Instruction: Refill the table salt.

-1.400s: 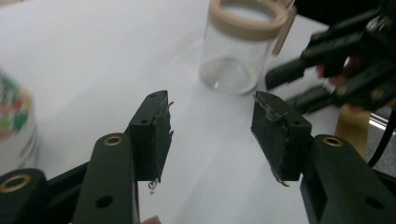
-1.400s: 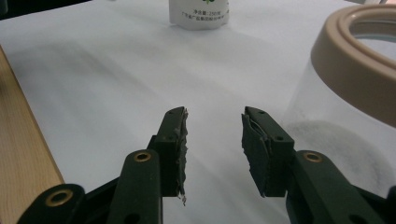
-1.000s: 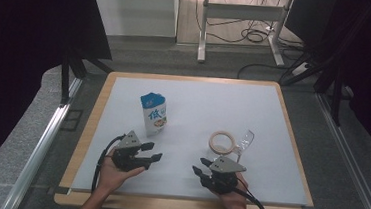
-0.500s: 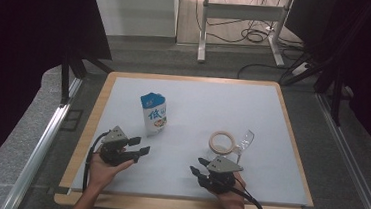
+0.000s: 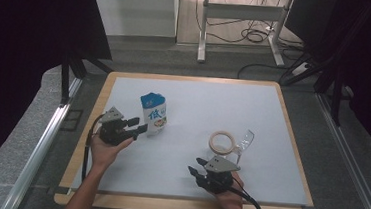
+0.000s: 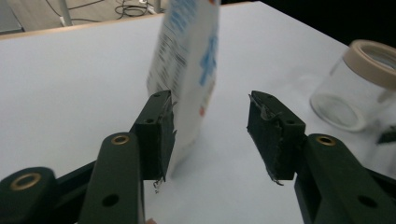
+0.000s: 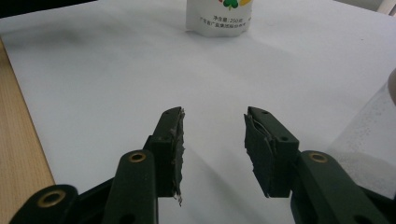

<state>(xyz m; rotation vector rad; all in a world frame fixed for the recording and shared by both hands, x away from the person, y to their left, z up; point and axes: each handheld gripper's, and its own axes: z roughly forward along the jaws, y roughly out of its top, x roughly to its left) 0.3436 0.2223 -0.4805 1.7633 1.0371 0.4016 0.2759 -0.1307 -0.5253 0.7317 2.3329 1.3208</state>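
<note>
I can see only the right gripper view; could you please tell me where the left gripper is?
Observer: The left gripper is at the standing pouch, which is between its jaws; they have just been closing.
Operator: Is the pouch gripped yet?
Observer: Not yet. In the left gripper view one pad seems to touch the pouch, while the other pad stands apart from it.
Operator: What is the blurred clear thing at my right edge?
Observer: A clear jar with a tan rim, on the table just beyond the right gripper.
</note>
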